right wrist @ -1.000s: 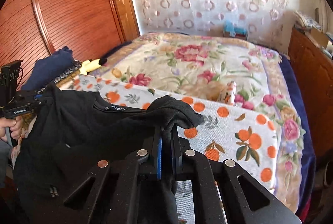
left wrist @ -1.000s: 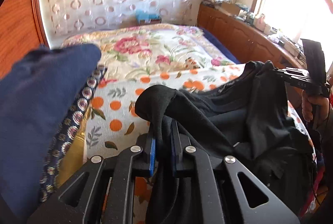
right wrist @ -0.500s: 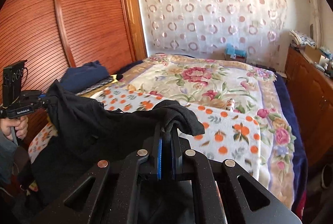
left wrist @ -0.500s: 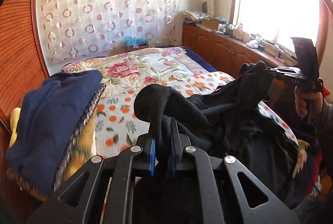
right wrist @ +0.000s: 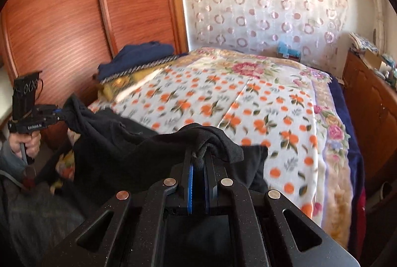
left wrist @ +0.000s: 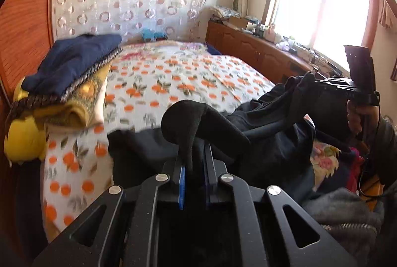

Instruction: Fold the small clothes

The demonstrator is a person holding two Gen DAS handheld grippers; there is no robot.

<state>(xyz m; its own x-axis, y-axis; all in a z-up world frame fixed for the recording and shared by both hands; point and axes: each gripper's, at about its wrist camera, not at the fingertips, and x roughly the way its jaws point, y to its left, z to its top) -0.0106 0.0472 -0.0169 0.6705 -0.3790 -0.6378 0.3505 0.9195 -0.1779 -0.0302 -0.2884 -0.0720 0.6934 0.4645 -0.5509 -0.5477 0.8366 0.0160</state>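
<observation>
black garment (left wrist: 268, 142): hangs over the near edge of the bed (left wrist: 173, 78), stretched between both grippers | left gripper (left wrist: 193, 165): clamped on a bunched corner | right gripper (right wrist: 198, 165): clamped on the other corner | handling: likely light, soft, limp; sags mid-span, best held at corners or hems

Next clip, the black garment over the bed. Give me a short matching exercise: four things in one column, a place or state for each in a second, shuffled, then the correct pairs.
Things:
1. black garment
2. navy clothes
3. orange-print sheet
4. blue box

Places or states:
A. spread flat over the bed
B. at the far end, by the curtain
C. pinched at two ends, by the left gripper and the right gripper
D. on top of the folded pile beside the wardrobe

Pairs: 1-C, 2-D, 3-A, 4-B
</observation>
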